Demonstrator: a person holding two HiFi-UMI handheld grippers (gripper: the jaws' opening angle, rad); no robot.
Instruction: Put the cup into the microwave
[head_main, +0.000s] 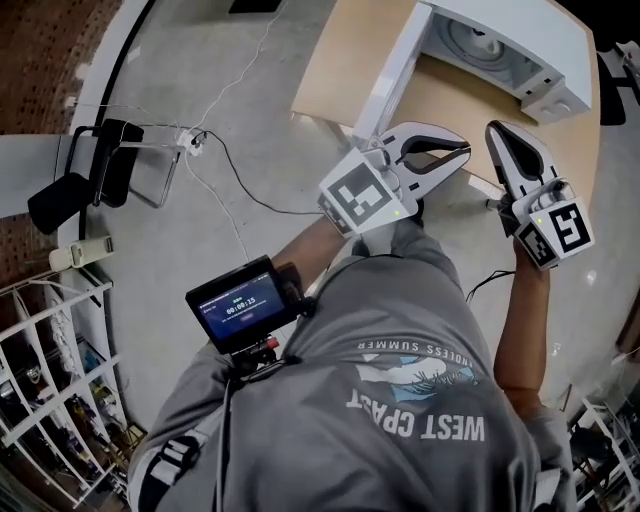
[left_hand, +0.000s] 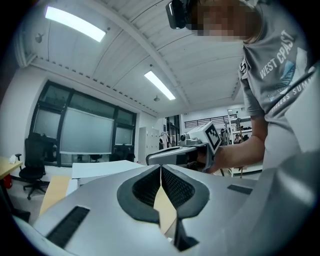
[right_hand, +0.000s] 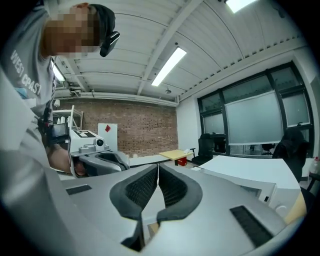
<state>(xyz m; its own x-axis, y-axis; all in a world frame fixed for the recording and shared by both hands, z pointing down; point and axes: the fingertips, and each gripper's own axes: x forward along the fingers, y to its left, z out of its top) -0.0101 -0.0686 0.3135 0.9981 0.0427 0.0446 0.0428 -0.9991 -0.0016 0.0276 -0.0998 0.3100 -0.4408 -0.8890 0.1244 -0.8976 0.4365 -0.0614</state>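
Two claws face a white microwave (head_main: 545, 40) that sits on a wooden surface (head_main: 345, 60), each claw held in one hand by a person standing just short of the appliance. The left claw (head_main: 462, 150) is closed and empty, its ribbed pads (left_hand: 175, 189) meeting at the tips with only bare wood showing through the gap below them. The right claw (head_main: 497, 132) is likewise shut on nothing. Both lie roughly level, their long axes running toward the microwave, with the right claw's tips a little nearer to it and the left claw just beside, on the side of the open cavity. What looks like a round plate shows inside that cavity. The cup appears in no view, so whether it is inside the microwave or elsewhere cannot be told. Judged from this, the next move turns on where the cup lies from the microwave. If it is already inside, the right claw is the better placed to deal with the door. If not, neither claw has anything lined up to grasp.
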